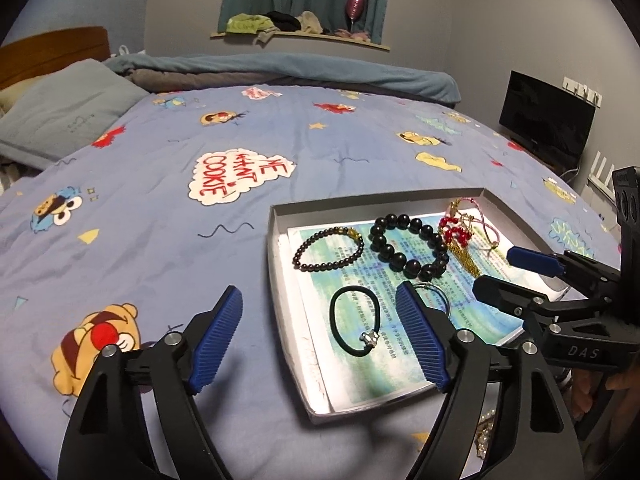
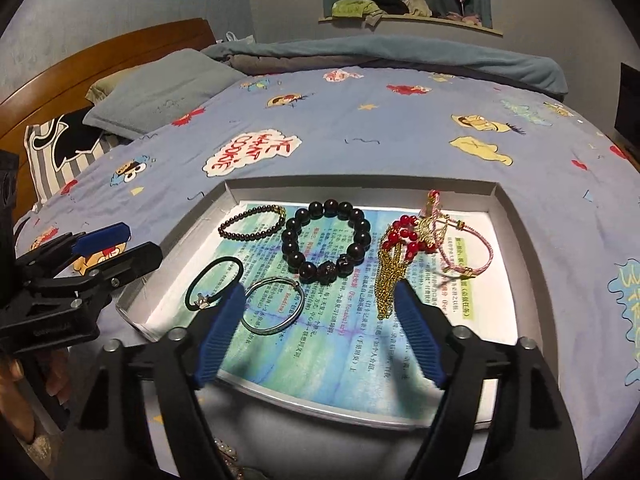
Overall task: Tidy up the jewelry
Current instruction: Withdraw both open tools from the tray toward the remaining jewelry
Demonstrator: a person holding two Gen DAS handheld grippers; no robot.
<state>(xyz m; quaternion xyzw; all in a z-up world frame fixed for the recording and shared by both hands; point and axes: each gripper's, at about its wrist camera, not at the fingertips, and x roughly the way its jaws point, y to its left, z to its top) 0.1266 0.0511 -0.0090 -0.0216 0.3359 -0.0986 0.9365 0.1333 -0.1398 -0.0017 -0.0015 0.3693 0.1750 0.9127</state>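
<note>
A shallow white box tray (image 2: pixel 508 200) (image 1: pixel 276 248) lies on the bed, lined with a printed sheet. In it lie a small dark bead bracelet (image 2: pixel 252 222) (image 1: pixel 328 248), a large black bead bracelet (image 2: pixel 326 236) (image 1: pixel 408 244), a red bead piece with gold chains (image 2: pixel 394 264) (image 1: pixel 456 240), a pink cord bracelet (image 2: pixel 468 248), a black hair tie (image 2: pixel 214 284) (image 1: pixel 354 320) and a thin metal bangle (image 2: pixel 274 306). My left gripper (image 1: pixel 320 340) is open and empty over the tray's left edge. My right gripper (image 2: pixel 320 332) is open and empty above the tray's near part.
The bed has a blue cartoon-print cover (image 1: pixel 160 208). Pillows (image 2: pixel 160 88) and a folded blanket (image 2: pixel 400 54) lie at the far end. A dark screen (image 1: pixel 546 118) stands at the right. Some pale beaded jewelry (image 2: pixel 226 452) lies on the cover just below the tray.
</note>
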